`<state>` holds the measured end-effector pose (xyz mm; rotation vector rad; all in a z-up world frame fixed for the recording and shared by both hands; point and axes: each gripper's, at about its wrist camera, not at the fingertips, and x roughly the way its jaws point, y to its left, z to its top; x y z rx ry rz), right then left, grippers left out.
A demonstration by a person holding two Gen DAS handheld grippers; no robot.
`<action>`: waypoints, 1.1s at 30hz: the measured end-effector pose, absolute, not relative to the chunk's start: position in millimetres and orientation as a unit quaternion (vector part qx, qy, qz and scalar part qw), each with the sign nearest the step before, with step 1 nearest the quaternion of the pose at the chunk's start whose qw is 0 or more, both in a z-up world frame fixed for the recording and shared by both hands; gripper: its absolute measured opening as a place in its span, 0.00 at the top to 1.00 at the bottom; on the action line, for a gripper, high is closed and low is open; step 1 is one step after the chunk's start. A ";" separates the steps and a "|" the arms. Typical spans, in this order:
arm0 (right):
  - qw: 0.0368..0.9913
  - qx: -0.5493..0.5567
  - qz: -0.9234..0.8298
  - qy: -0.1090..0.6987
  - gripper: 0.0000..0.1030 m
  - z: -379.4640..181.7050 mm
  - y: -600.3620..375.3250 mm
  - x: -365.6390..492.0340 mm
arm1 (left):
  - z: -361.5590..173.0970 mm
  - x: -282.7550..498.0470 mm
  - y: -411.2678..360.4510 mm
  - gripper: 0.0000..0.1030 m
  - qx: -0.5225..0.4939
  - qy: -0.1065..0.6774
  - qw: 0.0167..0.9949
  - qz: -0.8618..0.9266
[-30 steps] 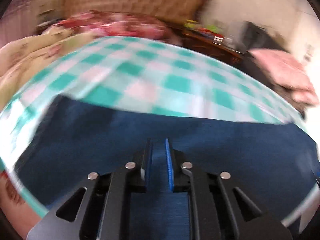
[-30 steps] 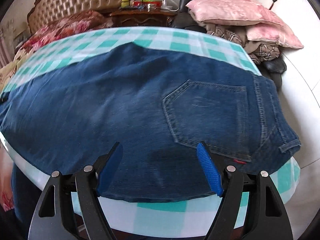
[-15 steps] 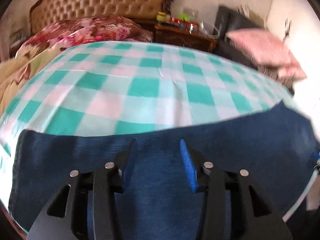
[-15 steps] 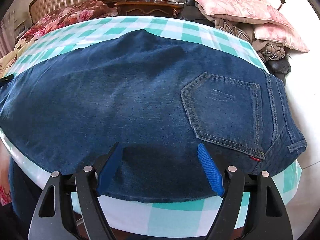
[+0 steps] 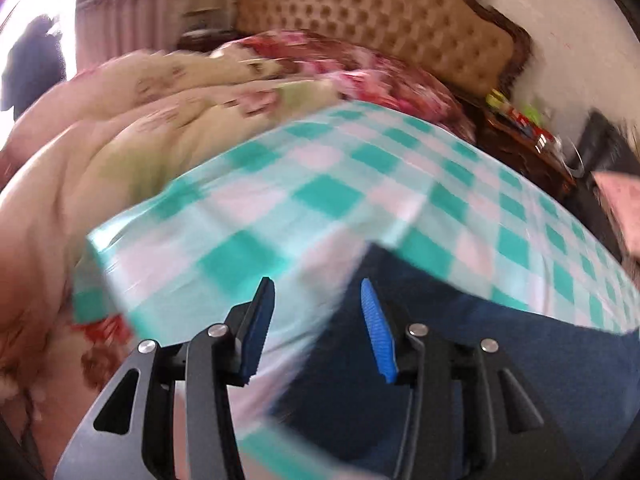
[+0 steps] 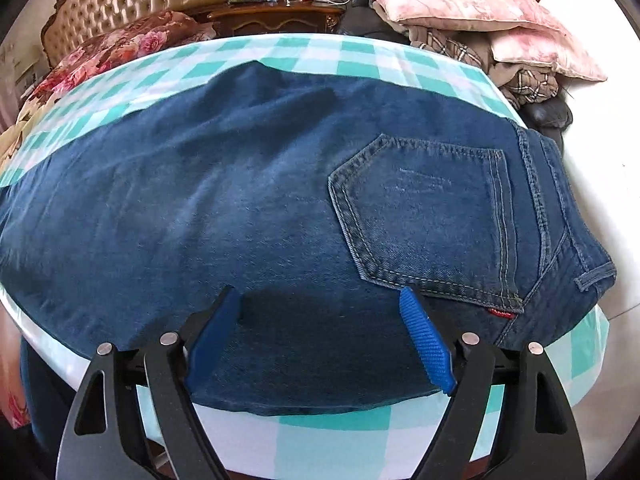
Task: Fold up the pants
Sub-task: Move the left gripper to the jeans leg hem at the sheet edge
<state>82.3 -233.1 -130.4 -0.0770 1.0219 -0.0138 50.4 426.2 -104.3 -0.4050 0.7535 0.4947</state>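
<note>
Both changed: left gripper (image 5: 318, 300) swung off pants (image 6: 248, 200) (blurred), right gripper (image 6: 320, 304) opening.

Light: bright daylight in both views; the wall (image 6: 600, 128) at far right is washed out.
Glare: a blown-out white patch at the far-left edge of the left wrist view, beside the curtain (image 5: 120, 20).
Shadow: a soft dark patch on the jeans (image 6: 280, 200) just ahead of the right gripper (image 6: 320, 336).
Blur: left wrist view smeared all over; the checked cloth (image 5: 320, 200) streaks and the headboard (image 5: 380, 28) is soft.
Sharpness: right wrist view crisp; the pocket (image 6: 424, 212) stitching reads clearly.
Distortion: fisheye bending, black corners around both pictures.
</note>
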 end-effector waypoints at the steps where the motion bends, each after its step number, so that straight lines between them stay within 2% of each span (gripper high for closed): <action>1: 0.873 -0.040 -0.007 0.486 0.21 -130.9 -232.7 82.1 | -104.6 40.1 431.5 0.57 -0.209 0.357 0.878 0.240; 5: 0.874 -0.039 -0.008 0.484 0.21 -130.1 -232.4 82.7 | -114.2 -11.4 446.8 0.58 -0.297 0.326 0.869 0.226; 8: 0.881 -0.054 -0.019 0.470 0.21 -120.7 -224.3 81.7 | -123.6 -29.3 434.4 0.61 -0.321 0.323 0.867 0.203; 13: 0.898 -0.068 0.048 0.431 0.21 -88.2 -166.3 88.6 | -131.8 -13.9 410.0 0.61 -0.282 0.348 0.873 0.192; 18: 0.901 -0.085 0.106 0.412 0.22 -73.4 -83.0 98.6 | -135.4 -2.9 394.9 0.65 -0.227 0.370 0.877 0.204; 22: 0.890 -0.074 0.131 0.429 0.22 -80.1 -37.7 107.0 | -137.2 1.8 392.0 0.71 -0.208 0.382 0.876 0.207; 30: 0.877 -0.081 0.134 0.454 0.22 -101.9 8.0 106.0 | -136.8 8.6 391.8 0.73 -0.188 0.393 0.876 0.205; 33: 0.872 -0.090 0.124 0.465 0.28 -112.0 11.6 109.2 | -136.9 8.3 391.8 0.73 -0.186 0.393 0.877 0.205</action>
